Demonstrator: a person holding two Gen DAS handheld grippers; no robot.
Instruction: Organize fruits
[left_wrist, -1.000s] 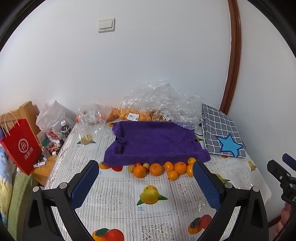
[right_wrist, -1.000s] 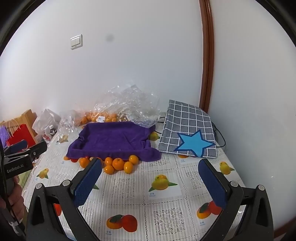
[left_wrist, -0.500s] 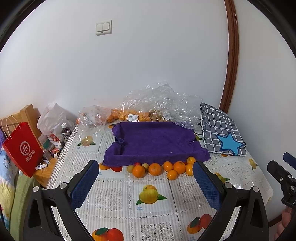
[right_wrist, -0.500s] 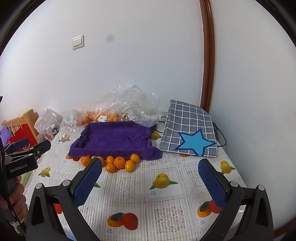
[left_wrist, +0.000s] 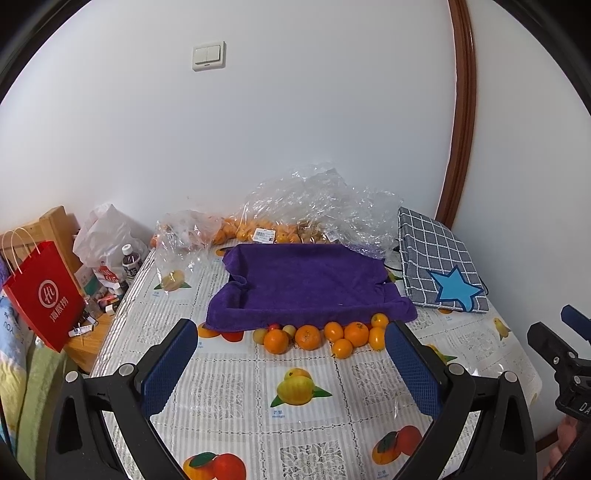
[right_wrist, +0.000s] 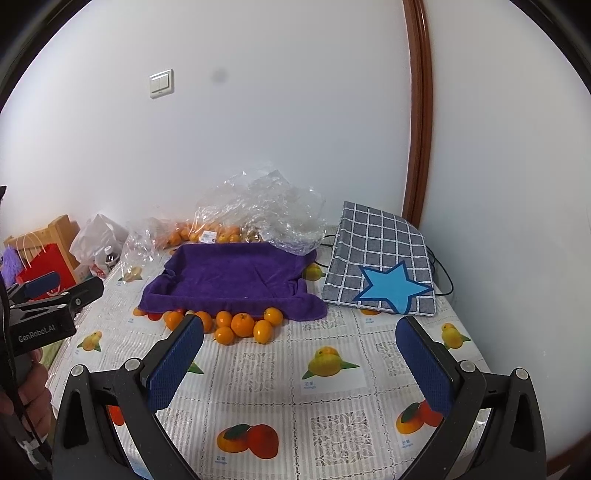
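Both claws are held above the near edge of the worktop (left_wrist: 236, 402), which is covered by a fruit-print cloth. The left claw (left_wrist: 291, 363) is spread wide with nothing between its blue pads; the right claw (right_wrist: 301, 363) is likewise wide and empty. The loose fruits (left_wrist: 321, 334) are clustered mid-worktop, touching the near edge of a purple towel (left_wrist: 306, 280) that is draped over something hidden. Most are orange; one small red and two paler fruits are seen at the cluster's left end. More oranges are seen inside clear plastic bags (left_wrist: 317, 206) at the far edge against the wall. A checked grey cloth with a blue star (right_wrist: 384, 269) is lying toward the far right corner. A red paper bag (left_wrist: 40, 291) is standing off the left edge.
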